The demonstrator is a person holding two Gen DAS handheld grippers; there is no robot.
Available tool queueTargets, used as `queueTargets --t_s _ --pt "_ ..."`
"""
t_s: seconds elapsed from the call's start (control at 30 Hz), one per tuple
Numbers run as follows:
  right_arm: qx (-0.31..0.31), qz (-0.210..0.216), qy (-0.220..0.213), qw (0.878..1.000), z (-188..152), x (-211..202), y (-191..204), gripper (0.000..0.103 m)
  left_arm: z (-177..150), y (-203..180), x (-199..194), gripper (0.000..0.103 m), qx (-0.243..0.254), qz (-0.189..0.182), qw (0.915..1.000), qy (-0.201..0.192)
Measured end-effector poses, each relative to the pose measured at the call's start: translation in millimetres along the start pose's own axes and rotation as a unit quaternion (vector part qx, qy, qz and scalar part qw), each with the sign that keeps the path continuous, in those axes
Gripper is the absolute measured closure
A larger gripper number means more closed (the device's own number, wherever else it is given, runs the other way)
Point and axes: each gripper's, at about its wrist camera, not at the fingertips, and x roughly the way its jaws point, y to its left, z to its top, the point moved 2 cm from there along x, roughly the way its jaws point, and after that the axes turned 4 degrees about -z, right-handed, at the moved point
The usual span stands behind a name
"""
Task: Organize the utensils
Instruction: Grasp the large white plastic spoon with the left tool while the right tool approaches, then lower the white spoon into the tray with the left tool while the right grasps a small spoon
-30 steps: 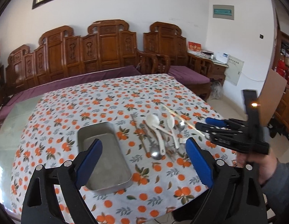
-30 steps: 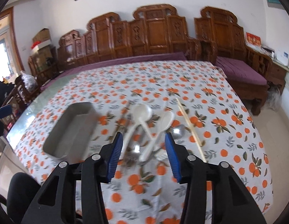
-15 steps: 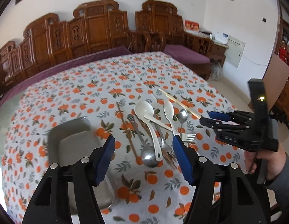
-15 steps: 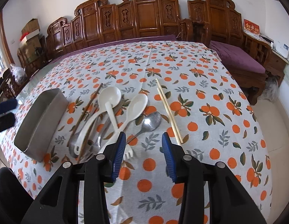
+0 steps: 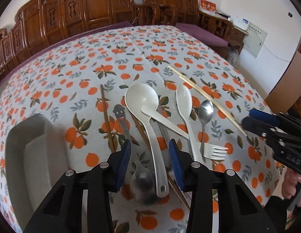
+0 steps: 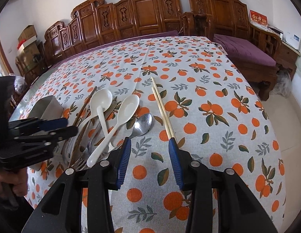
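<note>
A heap of utensils lies on the orange-print tablecloth: a large white ladle (image 5: pixel 148 120), a white spoon (image 5: pixel 184 103), a small metal spoon (image 5: pixel 205 110), a white fork (image 5: pixel 214 152), a smiley-handled metal spoon (image 5: pixel 123 122), brown chopsticks (image 5: pixel 105 116) and pale chopsticks (image 5: pixel 205 97). A metal tray (image 5: pixel 31 155) sits to the left. My left gripper (image 5: pixel 149 160) is open, its fingers either side of the ladle's handle. My right gripper (image 6: pixel 148 160) is open and empty, just in front of the pale chopsticks' (image 6: pixel 163 108) near ends; the metal spoon (image 6: pixel 142 124) lies by its left finger.
Carved wooden benches (image 6: pixel 150 17) with purple cushions stand behind and right of the table. The table's right edge (image 6: pixel 275 116) drops to a tiled floor. The tray also shows in the right wrist view (image 6: pixel 45 106), behind my left gripper (image 6: pixel 59 127).
Both grippers have come down and forward toward the utensils. The left gripper's fingers have narrowed and now straddle the ladle handle. The right has moved right, toward the pale chopsticks.
</note>
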Motion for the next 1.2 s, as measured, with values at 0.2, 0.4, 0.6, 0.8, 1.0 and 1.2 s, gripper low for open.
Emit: queueTargets --t_s 0.2,0.4,0.6,0.8,1.0,1.2 --pt "0.0 0.004 0.006 1.0 -3.5 3.7 3.3 0.06 0.0 4.1 11.4 0.089 -0.01 -0.013 0.9998 0.012" --pt "-0.01 0.005 0.013 1.0 -8.1 7.5 11.0 0.06 -10.1 11.8 -2.6 0.094 -0.022 -0.033 0.9992 -0.001" --pt "-0.016 0.005 0.009 1.0 -7.2 6.3 12.5 0.06 -22.9 10.7 -41.3 0.094 -0.01 -0.029 0.9991 -0.031" --pt "-0.001 0.002 0.006 1.0 -3.5 7.9 -9.5 0.061 -30.7 13.0 -71.1 0.094 -0.01 -0.017 0.9984 -0.053" --pt "0.014 0.01 0.013 1.0 -5.0 9.1 -19.5 0.064 -28.9 21.0 -87.3 0.094 -0.014 0.002 0.9977 -0.067" --pt "-0.014 0.035 0.017 0.999 -8.8 10.1 11.0 0.065 -28.3 25.2 -99.8 0.094 -0.019 0.005 0.9969 -0.076"
